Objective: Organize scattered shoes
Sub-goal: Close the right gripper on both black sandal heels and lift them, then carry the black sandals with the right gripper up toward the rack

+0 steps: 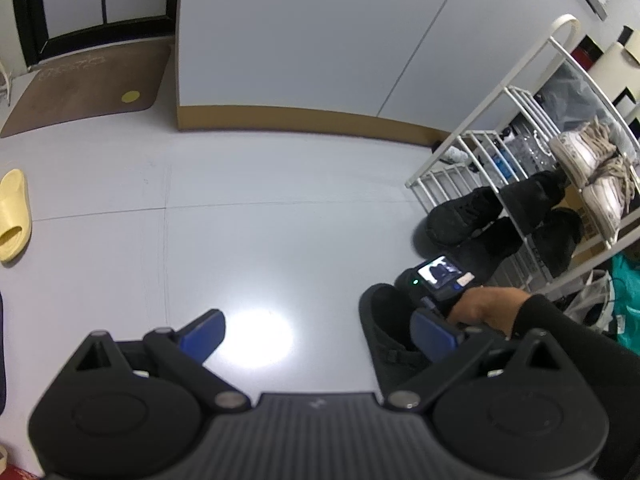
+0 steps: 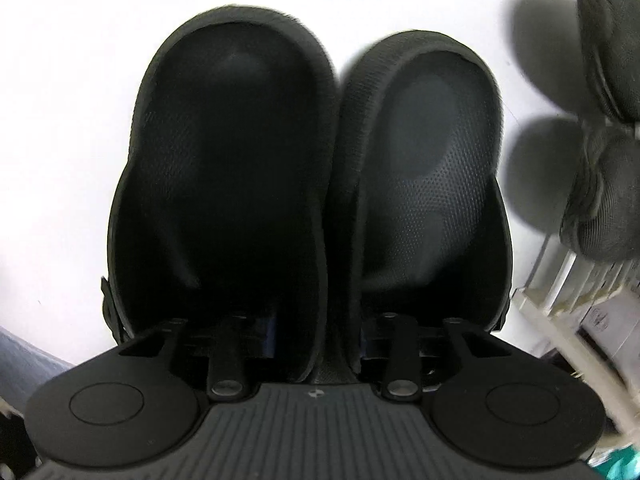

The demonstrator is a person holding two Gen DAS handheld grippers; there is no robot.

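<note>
In the right wrist view two black clogs (image 2: 236, 168) (image 2: 432, 168) stand side by side on the white floor, heels toward me. My right gripper (image 2: 320, 344) has one finger inside each clog and is shut on their touching inner walls. In the left wrist view my left gripper (image 1: 316, 332) is open and empty above the floor, and the right hand with its gripper (image 1: 440, 280) reaches into a black clog (image 1: 384, 336) at the lower right. A yellow slide (image 1: 14, 216) lies at the far left.
A white wire shoe rack (image 1: 500, 152) stands at the right with black sneakers (image 1: 464, 216) and white sneakers (image 1: 588, 168) on it. A brown doormat (image 1: 88, 88) lies at the back left by a door. A white wall panel (image 1: 300, 40) is behind.
</note>
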